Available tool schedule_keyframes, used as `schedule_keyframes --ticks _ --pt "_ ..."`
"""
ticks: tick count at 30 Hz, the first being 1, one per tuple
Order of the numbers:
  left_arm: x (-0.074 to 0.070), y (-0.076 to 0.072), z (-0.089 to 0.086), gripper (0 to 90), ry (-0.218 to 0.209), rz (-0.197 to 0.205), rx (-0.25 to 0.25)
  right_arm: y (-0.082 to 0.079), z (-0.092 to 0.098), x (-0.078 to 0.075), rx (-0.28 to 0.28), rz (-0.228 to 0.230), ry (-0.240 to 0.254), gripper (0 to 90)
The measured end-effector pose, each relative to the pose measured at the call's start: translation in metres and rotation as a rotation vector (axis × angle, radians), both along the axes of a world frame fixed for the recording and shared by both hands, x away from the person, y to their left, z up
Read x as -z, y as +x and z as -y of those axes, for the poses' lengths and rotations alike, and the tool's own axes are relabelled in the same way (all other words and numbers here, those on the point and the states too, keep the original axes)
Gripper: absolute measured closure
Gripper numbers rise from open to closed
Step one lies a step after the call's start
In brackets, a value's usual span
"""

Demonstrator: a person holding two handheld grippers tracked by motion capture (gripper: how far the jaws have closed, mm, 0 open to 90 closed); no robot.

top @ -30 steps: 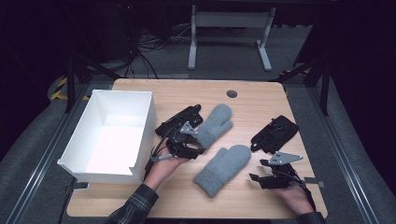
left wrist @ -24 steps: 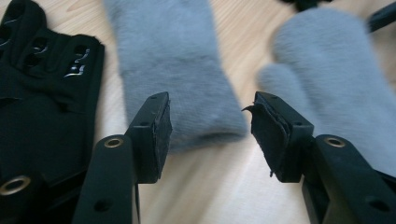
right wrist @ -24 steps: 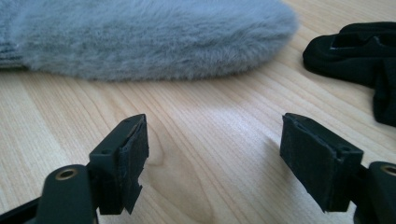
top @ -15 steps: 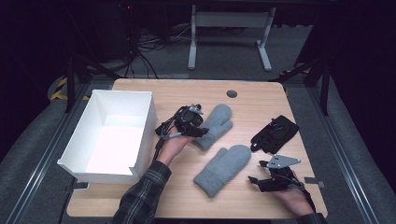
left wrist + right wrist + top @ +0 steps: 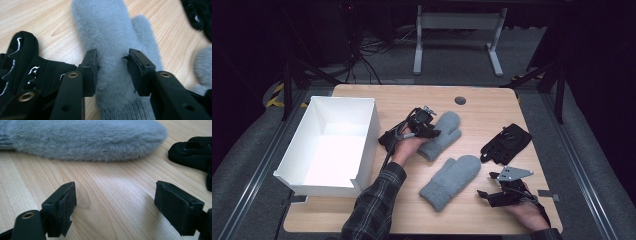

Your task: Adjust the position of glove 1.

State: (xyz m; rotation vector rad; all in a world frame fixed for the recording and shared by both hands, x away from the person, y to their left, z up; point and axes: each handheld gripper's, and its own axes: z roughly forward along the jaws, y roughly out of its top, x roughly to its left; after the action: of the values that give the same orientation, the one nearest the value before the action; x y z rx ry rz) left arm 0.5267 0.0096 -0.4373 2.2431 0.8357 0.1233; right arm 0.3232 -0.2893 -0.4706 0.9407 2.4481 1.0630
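Note:
Two grey fluffy mittens lie on the wooden table (image 5: 472, 112). My left gripper (image 5: 431, 131) reaches over the cuff end of the far mitten (image 5: 446, 129). In the left gripper view its jaws have just been closing, and both pads (image 5: 90, 67) press into the far mitten's (image 5: 107, 37) fur above the knit cuff. The near mitten (image 5: 451, 181) lies apart, toward the front. My right gripper (image 5: 484, 195) rests low at the front right with its jaws just opened wider. In the right gripper view, bare wood lies between the fingers (image 5: 63, 205), and the near mitten (image 5: 87, 138) lies ahead.
A white open box (image 5: 362, 110) stands at the table's left. One black glove (image 5: 507, 143) lies at the right, beyond my right gripper. Another black glove (image 5: 22, 67) lies just left of the far mitten, under the left hand.
The left hand has moved away from the person and to the right, onto the far mitten's cuff end. The right hand has stayed put.

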Motion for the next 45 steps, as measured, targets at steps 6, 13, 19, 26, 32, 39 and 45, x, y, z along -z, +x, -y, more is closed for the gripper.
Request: schedule_keyframes --ticks 6,13,19,26,32,39,45 --pt "0.003 0.001 -0.002 84.4 -0.011 0.005 -0.001 0.000 0.000 0.000 -0.003 0.000 -0.002 17.9" --pt "-0.011 -0.013 -0.016 86.0 -0.057 -0.007 0.045 0.000 0.000 0.000 -0.003 0.000 -0.003 17.7" --pt "-0.016 -0.037 -0.032 86.1 -0.067 -0.017 0.073 0.000 0.000 0.000 -0.004 0.000 -0.003 17.6" --pt "-0.022 -0.066 -0.049 86.3 -0.051 -0.016 0.095 0.000 0.000 0.000 -0.003 0.000 -0.002 17.7" --pt "-0.019 -0.091 -0.056 86.2 -0.028 -0.015 0.106 0.000 0.000 0.000 -0.003 0.000 -0.003 17.7" --pt "-0.013 -0.100 -0.062 73.6 -0.011 -0.007 0.085 0.000 0.000 0.000 -0.004 -0.001 -0.002 17.7" --pt "-0.021 -0.094 -0.069 57.8 -0.068 0.038 0.003 0.000 0.000 0.000 -0.005 -0.001 -0.002 17.7"
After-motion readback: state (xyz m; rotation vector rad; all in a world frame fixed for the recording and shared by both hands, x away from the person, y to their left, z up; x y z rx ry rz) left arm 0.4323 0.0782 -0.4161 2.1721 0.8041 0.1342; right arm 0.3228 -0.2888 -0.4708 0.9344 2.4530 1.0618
